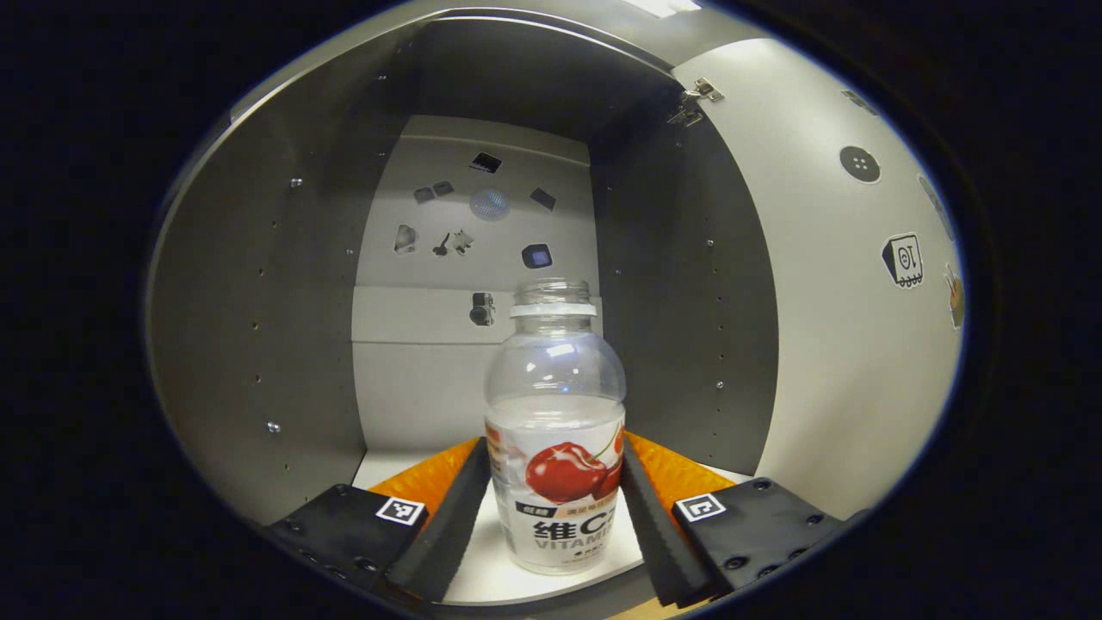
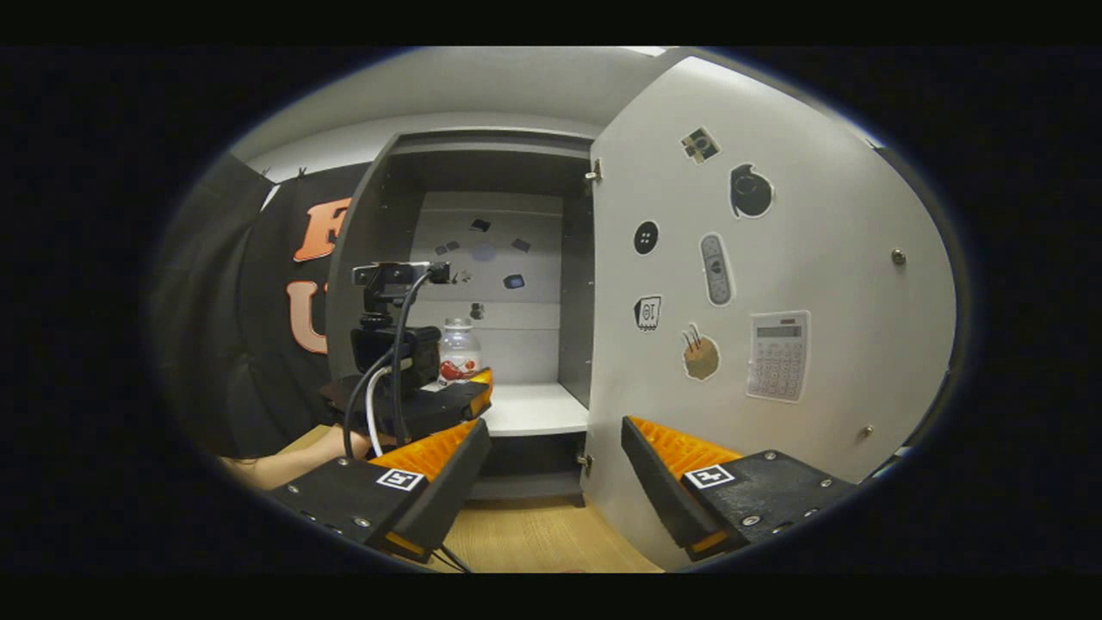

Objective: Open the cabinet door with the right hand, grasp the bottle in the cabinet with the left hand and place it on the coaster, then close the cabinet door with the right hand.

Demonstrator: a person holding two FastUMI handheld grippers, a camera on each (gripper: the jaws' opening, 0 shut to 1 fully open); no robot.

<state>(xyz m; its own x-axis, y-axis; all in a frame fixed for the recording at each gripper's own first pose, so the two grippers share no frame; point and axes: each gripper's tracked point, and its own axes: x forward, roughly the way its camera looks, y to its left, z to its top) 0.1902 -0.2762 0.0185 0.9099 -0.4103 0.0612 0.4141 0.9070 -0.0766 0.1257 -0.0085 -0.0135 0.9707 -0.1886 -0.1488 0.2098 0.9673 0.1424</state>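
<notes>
- The bottle (image 1: 555, 430) stands upright, low centre of the left gripper view, on the white cabinet shelf (image 1: 491, 573); it has no cap, so any tilt on lifting could spill the liquid inside.
- The left gripper (image 1: 555, 508) brackets the bottle with both fingers at its label; I cannot tell whether they press yet. A loose or off-centre grip could let the smooth plastic slip.
- The right gripper (image 2: 555, 469), lower centre of its view, is open and empty beside the open cabinet door (image 2: 758, 284), which could swing back into the left arm.
</notes>
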